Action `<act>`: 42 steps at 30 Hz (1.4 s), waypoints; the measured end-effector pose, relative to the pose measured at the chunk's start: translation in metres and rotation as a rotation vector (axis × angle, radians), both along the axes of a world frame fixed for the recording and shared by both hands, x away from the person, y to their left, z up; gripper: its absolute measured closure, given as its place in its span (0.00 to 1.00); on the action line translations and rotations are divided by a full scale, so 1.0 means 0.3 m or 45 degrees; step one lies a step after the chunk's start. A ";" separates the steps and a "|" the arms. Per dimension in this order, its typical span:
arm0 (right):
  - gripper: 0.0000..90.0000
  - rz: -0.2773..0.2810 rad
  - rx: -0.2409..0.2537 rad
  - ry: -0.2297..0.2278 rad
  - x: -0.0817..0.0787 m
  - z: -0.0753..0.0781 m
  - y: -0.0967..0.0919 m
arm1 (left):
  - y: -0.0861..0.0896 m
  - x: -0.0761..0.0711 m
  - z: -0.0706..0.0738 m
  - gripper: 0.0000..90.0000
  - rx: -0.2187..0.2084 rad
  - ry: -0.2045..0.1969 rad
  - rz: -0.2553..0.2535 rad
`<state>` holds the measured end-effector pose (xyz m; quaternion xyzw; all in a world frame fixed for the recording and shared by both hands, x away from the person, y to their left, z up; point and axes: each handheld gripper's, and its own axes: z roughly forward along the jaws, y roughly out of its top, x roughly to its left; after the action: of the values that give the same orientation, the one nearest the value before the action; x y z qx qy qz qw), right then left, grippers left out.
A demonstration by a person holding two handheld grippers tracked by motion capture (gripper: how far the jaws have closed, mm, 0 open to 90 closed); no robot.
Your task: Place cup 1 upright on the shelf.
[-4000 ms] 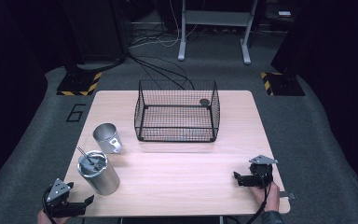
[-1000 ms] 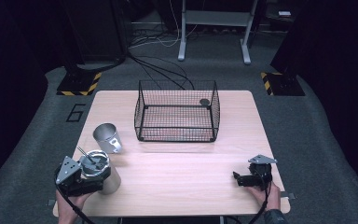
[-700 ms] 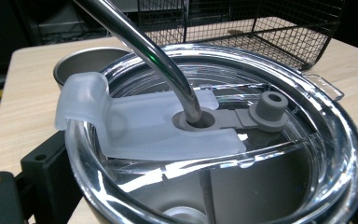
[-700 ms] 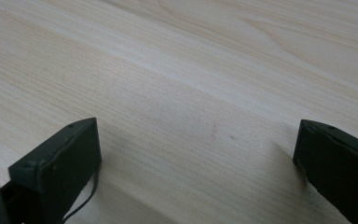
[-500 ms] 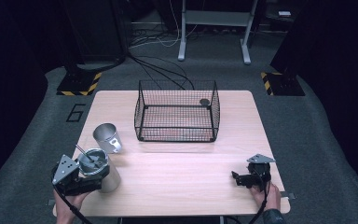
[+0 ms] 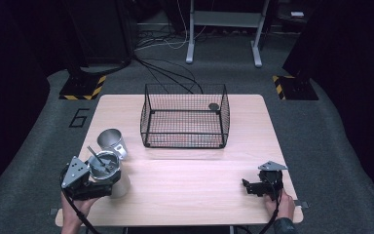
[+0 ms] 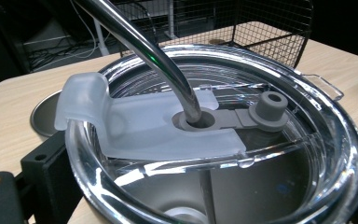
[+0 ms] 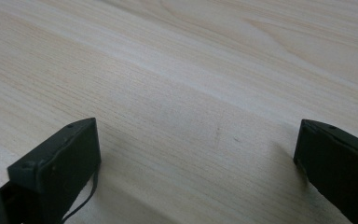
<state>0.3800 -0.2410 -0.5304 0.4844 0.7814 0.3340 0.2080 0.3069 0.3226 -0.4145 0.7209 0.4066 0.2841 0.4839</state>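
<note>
Closing in on the lidded tumbler [image 6: 108, 171] with our left hand-held gripper [image 6: 85, 179], we had it at about 7 o'clock on the worktop [image 6: 190, 187], jaws either side of the cup body, but we honestly couldn't tell whether they were clamped or just around it. From the left gripper view the clear lid [image 7: 223, 140] and the metal straw [image 7: 144, 46] poking through it sat right up close. Our take: grip low on the body, keep it upright, and stay clear of that straw so nothing tips. The right hand-held gripper [image 6: 259, 186] sat at 5 o'clock, jaws spread wide over bare wood, holding nothing. Count-wise: two cups (the lidded one plus an open steel cup [image 6: 111, 141] just behind it), one straw, one wire basket [image 6: 185, 119] at 12 o'clock.
</note>
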 end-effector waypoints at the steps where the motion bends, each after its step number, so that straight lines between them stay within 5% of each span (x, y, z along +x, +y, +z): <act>1: 0.00 -0.001 0.000 0.001 0.000 0.000 0.000 | -0.003 0.002 0.002 0.04 0.005 0.003 -0.008; 42: 0.00 0.015 -0.003 0.011 0.001 0.001 -0.003 | -0.242 0.129 0.063 0.04 0.036 -0.027 -0.223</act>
<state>0.3804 -0.2419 -0.5302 0.4811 0.7854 0.3322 0.2032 0.3456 0.2500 -0.3957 0.7575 0.3326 0.2542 0.5009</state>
